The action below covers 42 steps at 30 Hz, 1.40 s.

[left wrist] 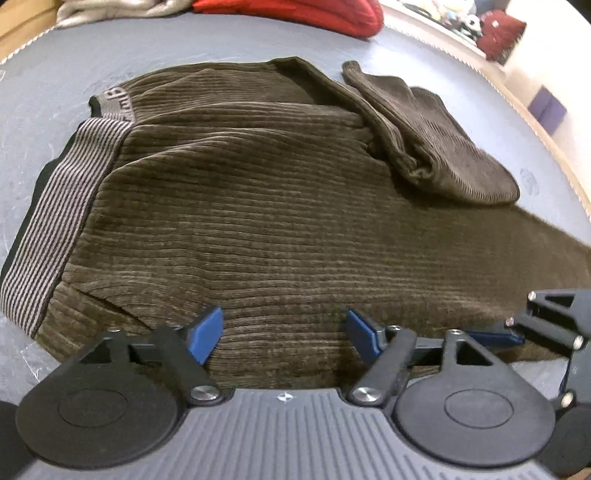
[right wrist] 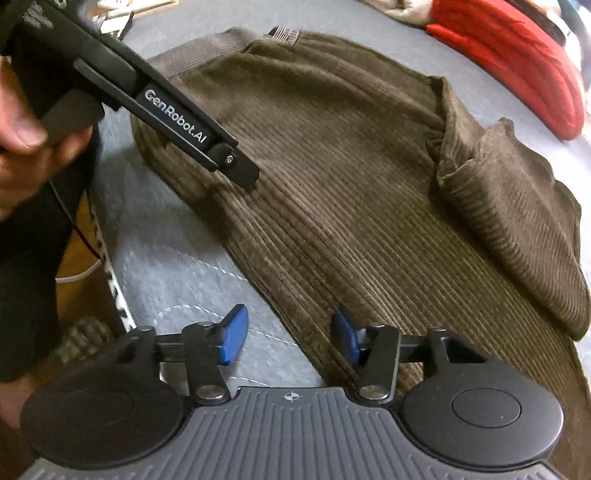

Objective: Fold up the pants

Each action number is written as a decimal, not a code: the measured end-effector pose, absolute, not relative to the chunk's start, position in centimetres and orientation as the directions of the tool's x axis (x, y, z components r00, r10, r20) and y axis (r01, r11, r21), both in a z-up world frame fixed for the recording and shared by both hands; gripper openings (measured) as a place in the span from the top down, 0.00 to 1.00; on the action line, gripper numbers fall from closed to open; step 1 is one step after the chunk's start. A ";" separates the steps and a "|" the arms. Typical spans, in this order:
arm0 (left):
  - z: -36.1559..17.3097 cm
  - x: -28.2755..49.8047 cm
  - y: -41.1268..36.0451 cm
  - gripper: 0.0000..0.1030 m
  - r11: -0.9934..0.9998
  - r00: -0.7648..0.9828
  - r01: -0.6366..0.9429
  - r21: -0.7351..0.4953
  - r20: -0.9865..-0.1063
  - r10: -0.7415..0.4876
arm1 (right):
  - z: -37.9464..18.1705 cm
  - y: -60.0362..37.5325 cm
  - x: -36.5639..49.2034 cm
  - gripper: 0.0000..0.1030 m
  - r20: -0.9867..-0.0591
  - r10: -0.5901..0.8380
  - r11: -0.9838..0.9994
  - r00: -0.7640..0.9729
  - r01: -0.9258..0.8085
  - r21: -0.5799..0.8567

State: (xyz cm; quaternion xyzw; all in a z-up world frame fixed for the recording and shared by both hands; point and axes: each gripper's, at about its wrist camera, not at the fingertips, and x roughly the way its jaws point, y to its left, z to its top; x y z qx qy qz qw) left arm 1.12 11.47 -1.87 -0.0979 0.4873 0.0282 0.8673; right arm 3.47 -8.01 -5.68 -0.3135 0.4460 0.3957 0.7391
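- Lying flat across the grey table point(left wrist: 55, 74), the brown corduroy pants point(left wrist: 258, 206) had one leg bunched toward the far edge.
- Left gripper point(left wrist: 284, 332) hovered over the fabric near the striped waistband point(left wrist: 62, 192), fingers apart, empty.
- Right gripper point(right wrist: 288, 336) straddled the pants' near edge, fingers apart, seemingly gripping nothing.
- A red garment point(right wrist: 517, 62) sat by the far edge.

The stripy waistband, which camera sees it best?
The left wrist view. There the waistband runs long down the left side of the pants, stripes clear. The right wrist view shows only a short grey piece of it at the top, partly behind the other tool.
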 end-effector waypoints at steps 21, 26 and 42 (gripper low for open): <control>-0.5 1.0 10.3 0.41 0.987 0.607 -0.153 -0.045 -0.793 0.058 | -3.8 -11.4 3.3 0.84 -0.886 0.411 0.487 0.213 -0.873 0.015; -2.6 2.0 10.3 0.39 0.987 0.516 -0.150 -0.053 -0.856 0.033 | -3.2 -13.4 4.6 0.61 -0.868 0.408 0.602 0.284 -0.798 0.022; -2.2 3.1 8.4 0.39 0.996 0.575 -0.078 -0.052 -0.818 0.002 | 7.2 -22.9 9.1 0.61 -0.682 0.436 0.837 0.587 -0.542 0.069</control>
